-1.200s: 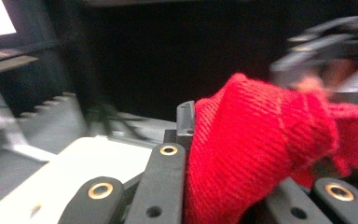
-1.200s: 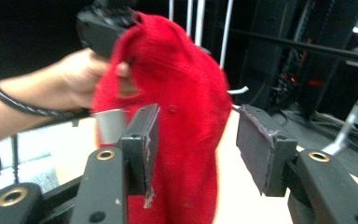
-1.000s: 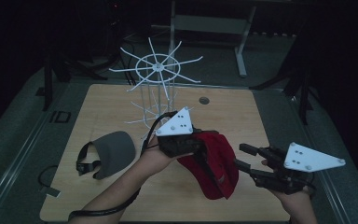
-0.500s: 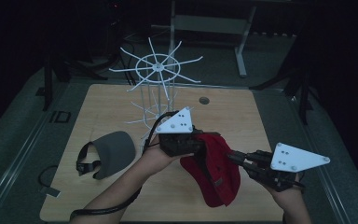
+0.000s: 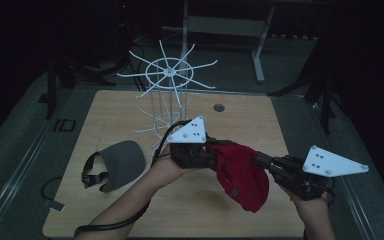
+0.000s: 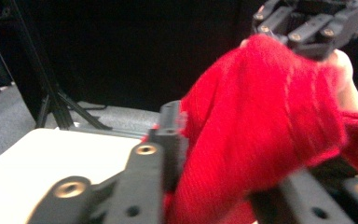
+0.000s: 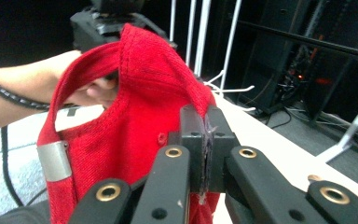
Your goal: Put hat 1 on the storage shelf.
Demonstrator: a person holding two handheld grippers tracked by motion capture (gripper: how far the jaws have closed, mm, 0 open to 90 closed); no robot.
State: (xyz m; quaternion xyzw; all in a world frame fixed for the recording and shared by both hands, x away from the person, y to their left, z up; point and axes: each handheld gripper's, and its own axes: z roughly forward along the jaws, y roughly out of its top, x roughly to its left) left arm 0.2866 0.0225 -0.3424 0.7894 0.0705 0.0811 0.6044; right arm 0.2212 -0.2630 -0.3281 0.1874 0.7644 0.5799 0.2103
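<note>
The red cap (image 5: 241,175) is held in the air above the wooden surface (image 5: 105,112), between the two claws. The left claw (image 5: 211,159) grips the cap's upper left edge; in the left gripper view its jaws are closed on the red fabric (image 6: 261,126). The right claw (image 5: 258,161) meets the cap's right side; in the right gripper view its jaws are pressed together with a fold of the cap (image 7: 135,107) pinched between them. A silver strap clasp (image 7: 53,161) shows on the cap's lower left in that view. The person's left hand (image 5: 165,167) holds the left claw from below.

A white wire rack (image 5: 169,90) stands upright on the surface behind the left claw. A grey cap (image 5: 120,159) with a black strap lies on the surface to the left, well apart from the red cap.
</note>
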